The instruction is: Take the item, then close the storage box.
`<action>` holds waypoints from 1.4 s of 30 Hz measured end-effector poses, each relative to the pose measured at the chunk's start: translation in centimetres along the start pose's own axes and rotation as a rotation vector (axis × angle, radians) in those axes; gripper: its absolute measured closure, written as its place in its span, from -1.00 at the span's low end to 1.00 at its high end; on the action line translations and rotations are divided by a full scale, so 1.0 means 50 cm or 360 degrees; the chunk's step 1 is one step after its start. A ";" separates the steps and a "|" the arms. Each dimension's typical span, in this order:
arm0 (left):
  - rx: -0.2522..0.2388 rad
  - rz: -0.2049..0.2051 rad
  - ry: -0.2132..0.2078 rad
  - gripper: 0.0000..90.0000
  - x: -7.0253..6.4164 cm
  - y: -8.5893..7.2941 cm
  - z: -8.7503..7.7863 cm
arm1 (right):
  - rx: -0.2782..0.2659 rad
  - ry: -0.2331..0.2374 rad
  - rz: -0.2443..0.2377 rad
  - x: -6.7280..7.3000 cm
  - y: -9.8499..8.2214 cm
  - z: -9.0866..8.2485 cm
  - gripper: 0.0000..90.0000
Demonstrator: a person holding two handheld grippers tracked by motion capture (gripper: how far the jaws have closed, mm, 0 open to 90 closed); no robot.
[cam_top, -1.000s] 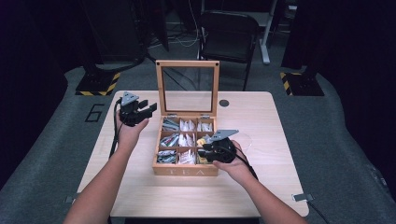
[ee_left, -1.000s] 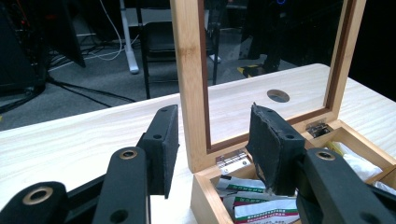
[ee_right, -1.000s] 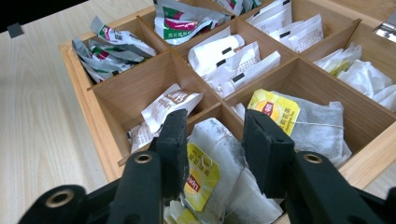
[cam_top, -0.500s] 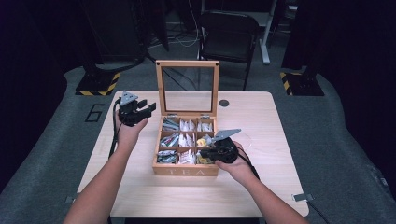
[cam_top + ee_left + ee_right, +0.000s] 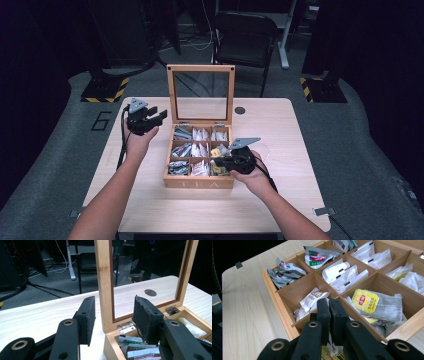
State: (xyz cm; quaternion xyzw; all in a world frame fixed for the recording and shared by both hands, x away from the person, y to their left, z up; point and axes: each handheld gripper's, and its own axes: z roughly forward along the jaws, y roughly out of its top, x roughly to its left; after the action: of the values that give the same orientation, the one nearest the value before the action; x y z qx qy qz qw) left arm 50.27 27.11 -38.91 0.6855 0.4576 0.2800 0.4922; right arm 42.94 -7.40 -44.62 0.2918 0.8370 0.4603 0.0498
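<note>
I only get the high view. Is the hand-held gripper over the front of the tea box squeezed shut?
Observer: Yes. The right hand-held gripper has just been closing, and its jaws now press together above a divider in the tea box. I cannot tell whether a packet is pinched between them.
Operator: And the other one, what is it doing?
Observer: The left hand-held gripper is open, with one jaw on each side of the wooden edge of the upright lid.
</note>
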 end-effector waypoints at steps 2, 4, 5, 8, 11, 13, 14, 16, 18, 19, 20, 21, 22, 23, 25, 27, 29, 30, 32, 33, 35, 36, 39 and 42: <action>0.0003 0.0001 -0.0001 0.16 -0.001 0.000 0.000 | -0.0008 -0.0008 -0.0003 -0.001 0.004 -0.004 0.94; 0.0000 0.0000 0.0000 0.16 -0.001 0.000 0.000 | -0.0023 -0.0008 0.0002 0.000 0.008 -0.008 0.94; -0.0003 -0.0003 0.0000 0.16 -0.001 0.000 0.000 | -0.0032 -0.0008 0.0001 0.000 0.010 -0.010 0.94; -0.0002 -0.0011 0.0002 0.16 -0.001 -0.001 0.003 | -0.0051 -0.0014 -0.0006 0.002 0.018 -0.018 0.94; 0.0009 -0.0004 -0.0002 0.16 0.000 -0.001 0.003 | -0.0064 -0.0015 -0.0005 0.003 0.025 -0.024 0.94; 0.0003 -0.0008 0.0001 0.16 0.001 -0.001 0.003 | -0.0075 -0.0021 -0.0002 0.002 0.028 -0.027 0.94; 0.0001 -0.0008 0.0002 0.16 0.001 -0.001 0.002 | -0.0081 -0.0024 -0.0008 0.002 0.030 -0.028 0.94; 0.0004 -0.0006 0.0001 0.16 0.002 0.000 0.001 | -0.0092 -0.0023 -0.0003 0.001 0.034 -0.032 0.94; -0.0003 -0.0016 0.0009 0.16 0.003 0.000 0.001 | -0.0099 -0.0032 -0.0002 0.001 0.039 -0.036 0.94; 0.0001 -0.0012 0.0006 0.16 0.004 0.000 0.000 | -0.0107 -0.0032 0.0002 0.001 0.042 -0.039 0.94; 0.0001 -0.0010 0.0007 0.16 0.004 0.000 0.000 | -0.0109 -0.0031 -0.0003 0.001 0.045 -0.041 0.94; -0.0003 -0.0013 0.0010 0.16 0.003 0.000 0.000 | -0.0109 -0.0039 -0.0004 0.000 0.048 -0.043 0.94; -0.0006 -0.0012 0.0008 0.16 0.003 0.001 0.000 | -0.0115 -0.0046 0.0001 0.000 0.051 -0.045 0.94; -0.0012 -0.0014 0.0009 0.16 0.004 0.001 -0.001 | -0.0116 -0.0051 0.0003 0.000 0.055 -0.047 0.94; -0.0006 -0.0011 0.0006 0.15 0.005 0.001 -0.002 | -0.0120 -0.0063 -0.0009 0.000 0.062 -0.052 0.94; -0.0004 -0.0016 0.0010 0.15 0.005 0.000 -0.001 | -0.0127 -0.0075 -0.0010 -0.002 0.069 -0.058 0.94; -0.0002 -0.0018 0.0006 0.15 0.006 0.001 -0.002 | -0.0136 -0.0091 -0.0002 -0.004 0.074 -0.065 0.94; -0.0007 -0.0019 0.0010 0.15 0.006 0.001 -0.001 | -0.0140 -0.0100 0.0003 -0.005 0.076 -0.070 0.94; -0.0009 -0.0022 0.0011 0.15 0.006 0.000 -0.001 | -0.0154 -0.0119 -0.0007 -0.011 0.080 -0.080 0.94; -0.0007 -0.0020 0.0011 0.15 0.007 0.000 -0.002 | -0.0160 -0.0126 -0.0001 -0.013 0.081 -0.084 0.94; -0.0008 -0.0021 0.0012 0.15 0.008 0.000 -0.002 | -0.0174 -0.0146 0.0009 -0.019 0.083 -0.094 0.94; -0.0009 -0.0023 0.0015 0.15 0.007 0.000 -0.002 | -0.0177 -0.0153 0.0024 -0.020 0.084 -0.099 0.94; -0.0007 -0.0019 0.0014 0.15 0.007 0.000 -0.002 | -0.0188 -0.0176 0.0022 -0.027 0.086 -0.107 0.94; -0.0008 -0.0017 0.0014 0.15 0.008 0.001 -0.004 | -0.0204 -0.0219 0.0042 -0.040 0.088 -0.123 0.94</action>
State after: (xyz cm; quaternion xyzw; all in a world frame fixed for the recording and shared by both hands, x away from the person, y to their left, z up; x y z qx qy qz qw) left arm 50.30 27.52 -38.83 0.6805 0.4627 0.2816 0.4935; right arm 44.37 -11.25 -37.98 0.3300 0.7965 0.4923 0.1197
